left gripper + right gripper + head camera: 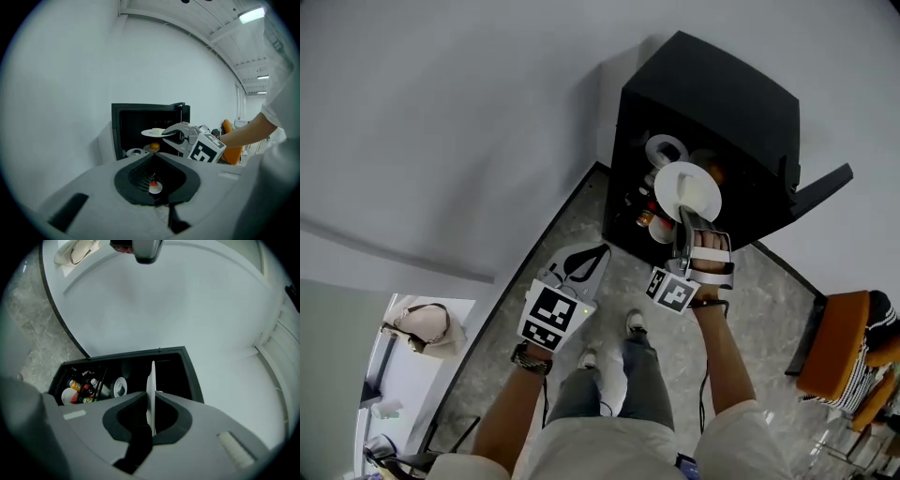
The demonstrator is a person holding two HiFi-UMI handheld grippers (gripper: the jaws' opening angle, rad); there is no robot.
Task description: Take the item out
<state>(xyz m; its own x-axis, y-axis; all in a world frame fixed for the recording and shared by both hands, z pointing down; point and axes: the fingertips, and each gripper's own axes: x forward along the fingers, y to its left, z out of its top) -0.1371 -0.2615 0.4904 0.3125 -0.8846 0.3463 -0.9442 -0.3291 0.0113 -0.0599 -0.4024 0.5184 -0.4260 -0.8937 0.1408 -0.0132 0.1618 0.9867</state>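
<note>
A white plate (686, 192) with a pale piece of food (157, 131) on it hangs level in front of the open black cabinet (722, 94). My right gripper (684, 220) is shut on the plate's near rim. In the right gripper view the plate (151, 385) stands edge-on between the jaws. Low and to the left, my left gripper (595, 258) is away from the cabinet, its jaws together with nothing in them. Seen in the left gripper view, the right gripper (187, 136) holds the plate (151, 133) before the cabinet's mouth (140, 122).
Inside the cabinet sit a white bowl (666, 150), an orange fruit (715, 173) on a dish, and several bottles and cups (82, 390). Its door (820, 187) hangs open to the right. An orange chair (834, 342) stands at the right. A white wall lies behind.
</note>
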